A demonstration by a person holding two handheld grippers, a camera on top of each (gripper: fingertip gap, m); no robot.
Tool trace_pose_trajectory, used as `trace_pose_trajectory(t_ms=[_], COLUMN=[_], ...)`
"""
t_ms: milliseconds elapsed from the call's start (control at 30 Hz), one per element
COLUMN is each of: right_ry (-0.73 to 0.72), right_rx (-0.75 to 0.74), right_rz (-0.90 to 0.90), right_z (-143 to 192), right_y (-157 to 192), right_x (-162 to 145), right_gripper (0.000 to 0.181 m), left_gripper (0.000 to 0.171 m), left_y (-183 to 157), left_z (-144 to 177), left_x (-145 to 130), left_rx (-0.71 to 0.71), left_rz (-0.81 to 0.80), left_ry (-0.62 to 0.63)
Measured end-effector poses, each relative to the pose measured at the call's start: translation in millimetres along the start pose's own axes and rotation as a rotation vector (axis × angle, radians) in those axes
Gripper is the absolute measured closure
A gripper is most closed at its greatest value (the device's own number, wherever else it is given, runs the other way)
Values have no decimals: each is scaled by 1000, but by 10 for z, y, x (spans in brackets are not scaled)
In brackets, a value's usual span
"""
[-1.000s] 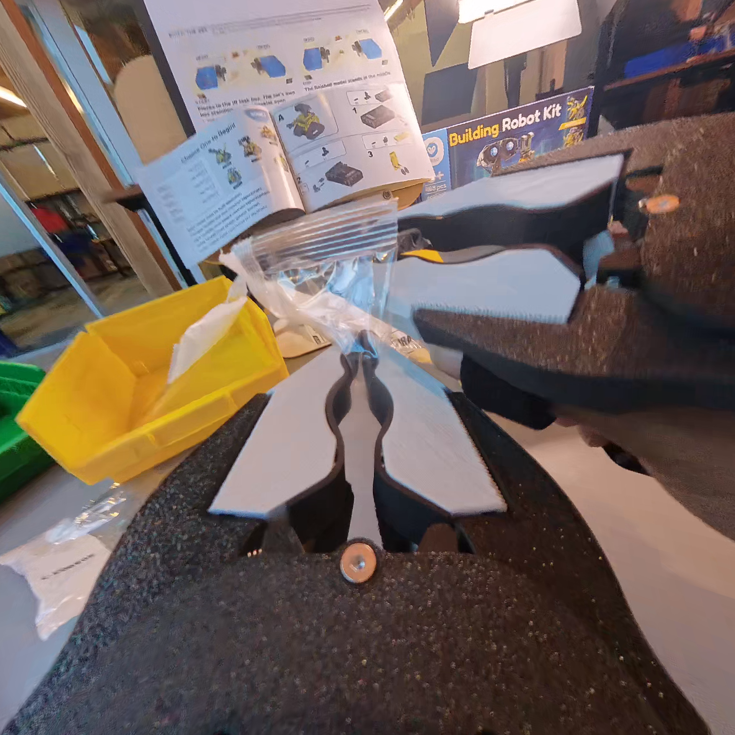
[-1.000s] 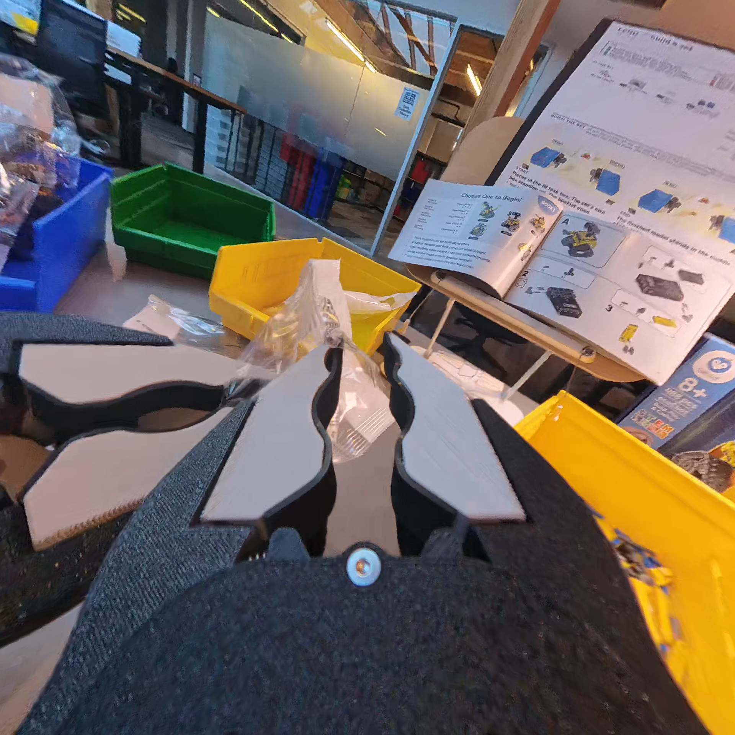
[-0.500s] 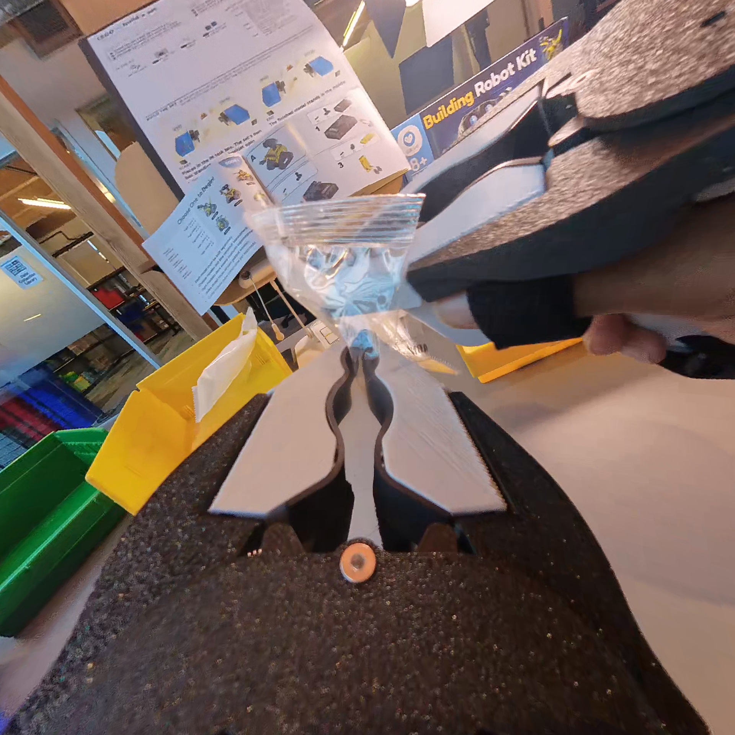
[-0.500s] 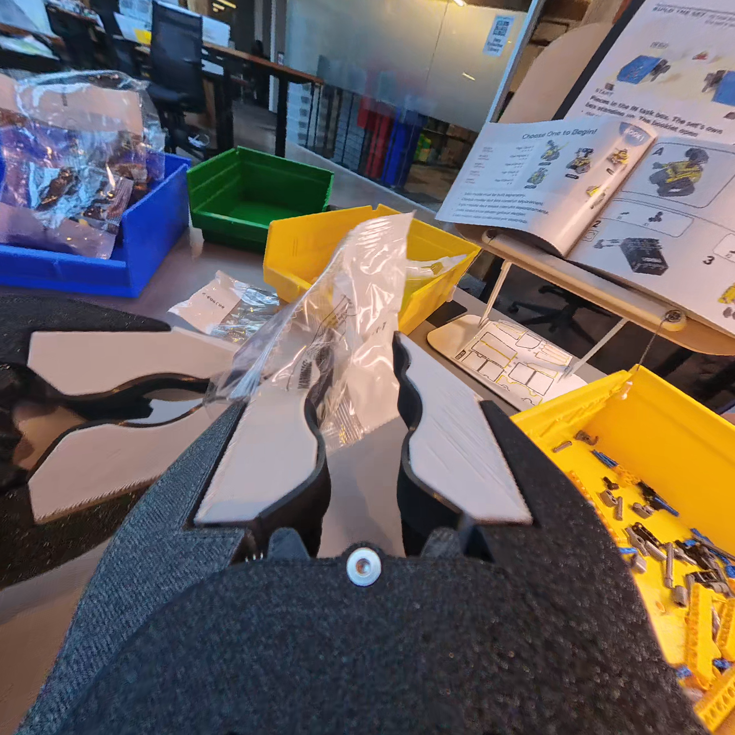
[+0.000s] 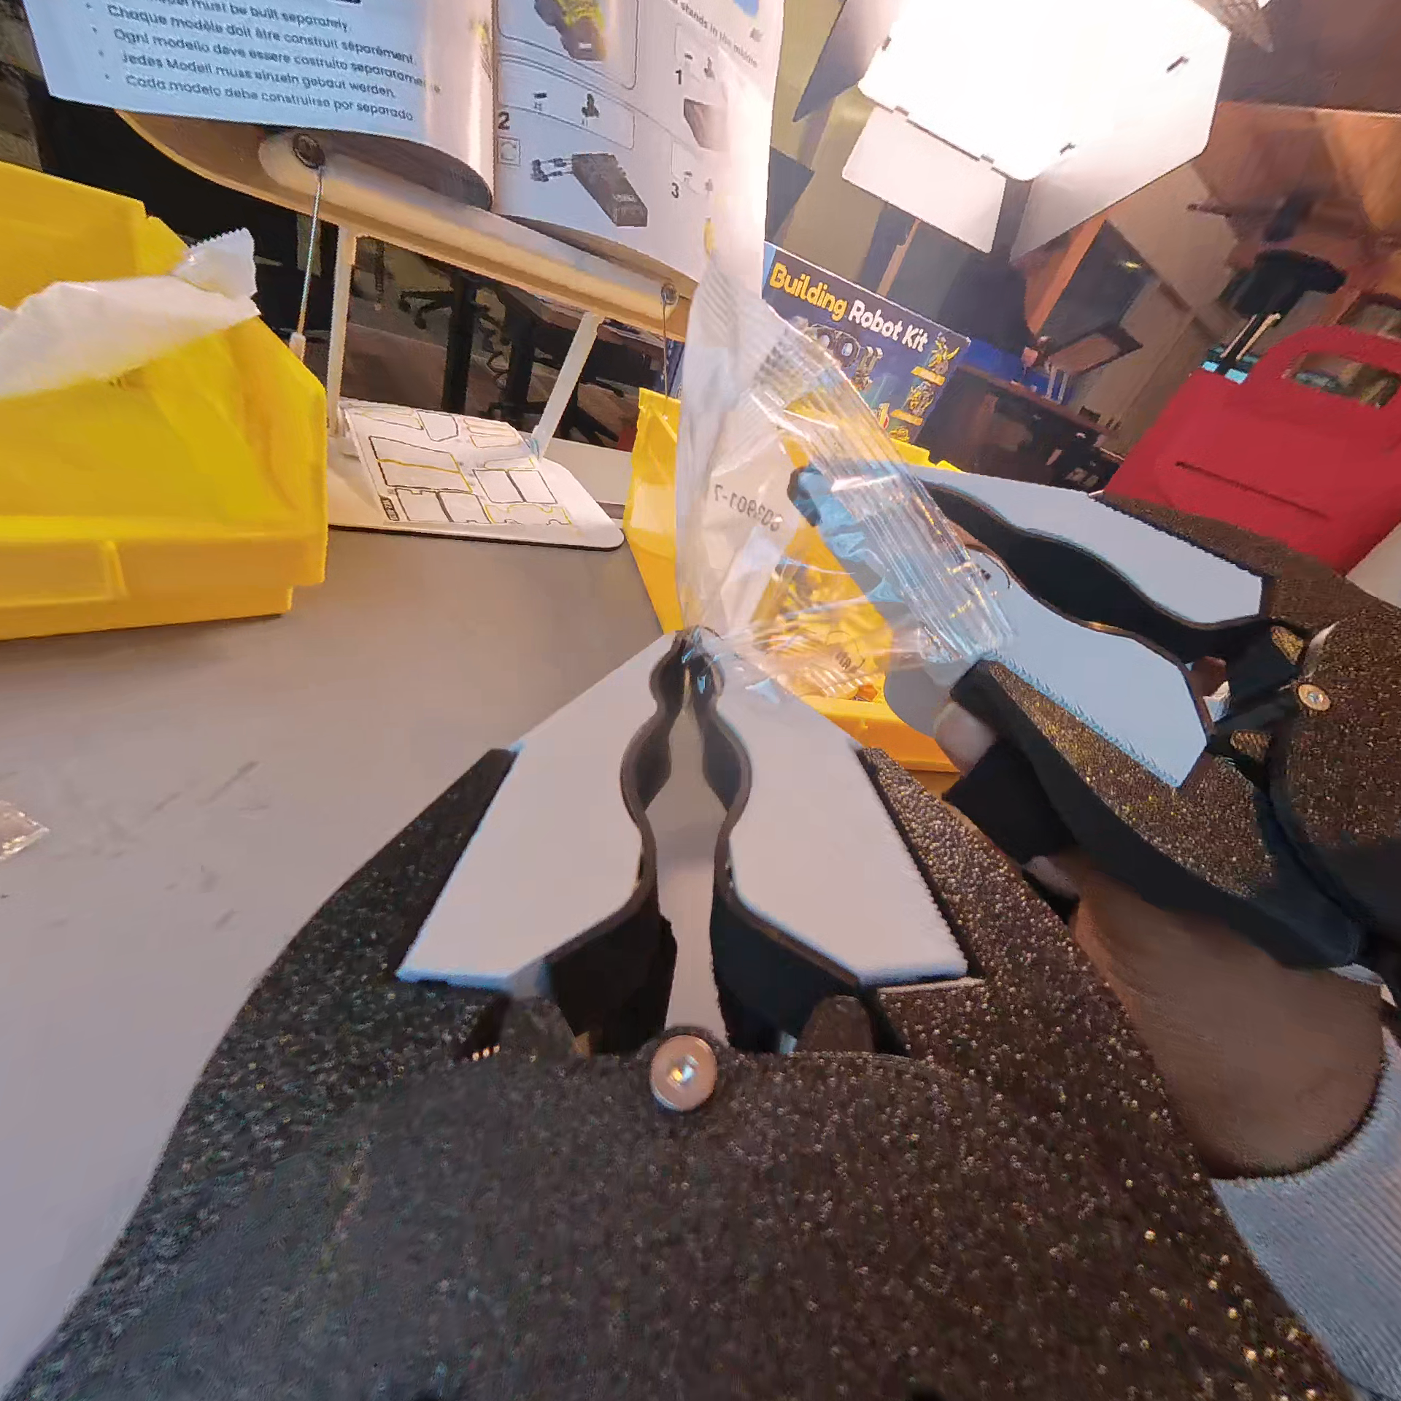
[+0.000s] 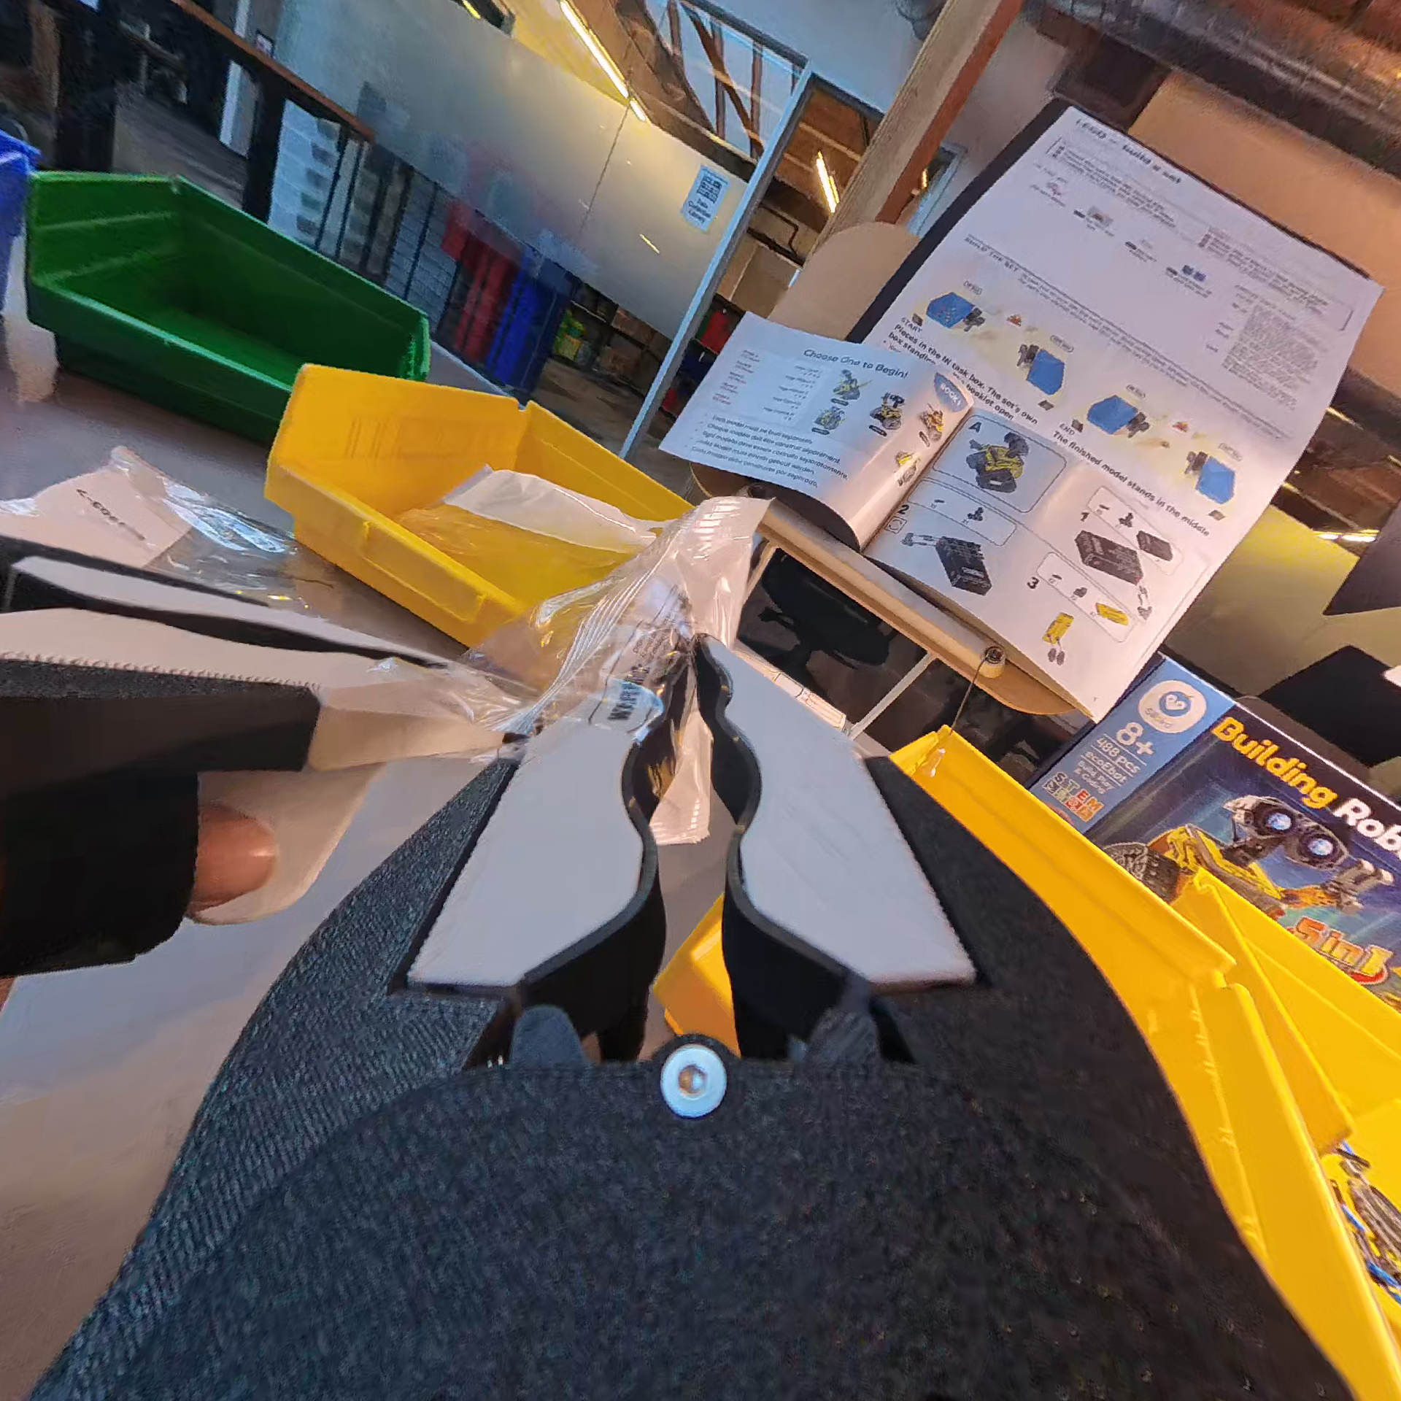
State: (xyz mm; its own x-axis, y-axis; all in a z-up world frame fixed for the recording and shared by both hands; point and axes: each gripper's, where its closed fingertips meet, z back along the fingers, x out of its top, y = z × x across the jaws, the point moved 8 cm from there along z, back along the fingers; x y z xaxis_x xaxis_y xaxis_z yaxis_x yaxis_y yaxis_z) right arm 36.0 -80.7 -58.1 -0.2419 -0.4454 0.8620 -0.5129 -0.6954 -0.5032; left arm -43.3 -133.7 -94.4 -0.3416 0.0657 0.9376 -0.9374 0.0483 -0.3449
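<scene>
over table | left gripper (image 5: 688,658) pinches clear bag (image 5: 766,515) | right gripper (image 6: 694,653) clamps it too | green bin (image 6: 189,296) right view only

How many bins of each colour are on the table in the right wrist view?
Yellow bins: 2
Green bin: 1
Blue bin: 1, only a sliver at the left edge
Total: 4

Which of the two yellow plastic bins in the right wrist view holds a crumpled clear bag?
The far yellow bin, beside the green bin, holds the crumpled bag; the near yellow bin at right holds small parts instead.
</scene>
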Motion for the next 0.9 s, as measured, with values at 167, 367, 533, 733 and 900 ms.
trace_pose_trajectory(t_ms=[167,367,533,733,900], right_ry=[-17,-66,-194,-194,-14], right_rx=[-28,61,469,894,848], right_rz=[-14,-19,-203,-417,-301], right_z=[-10,89,285,377,276], right_y=[-118,-522,-647,-639,-806], right_x=[-21,38,268,338,59], right_gripper=[181,181,181,181,181], left_gripper=[171,156,119,120,171], left_y=[-261,-508,-119,-19,-5], left_z=[37,323,388,94,38], left_x=[-101,78,716,801,519], left_rx=[-63,-268,-353,-813,-929], left_rz=[-15,-53,-149,-191,-218], left_ry=[-16,66,86,178,206])
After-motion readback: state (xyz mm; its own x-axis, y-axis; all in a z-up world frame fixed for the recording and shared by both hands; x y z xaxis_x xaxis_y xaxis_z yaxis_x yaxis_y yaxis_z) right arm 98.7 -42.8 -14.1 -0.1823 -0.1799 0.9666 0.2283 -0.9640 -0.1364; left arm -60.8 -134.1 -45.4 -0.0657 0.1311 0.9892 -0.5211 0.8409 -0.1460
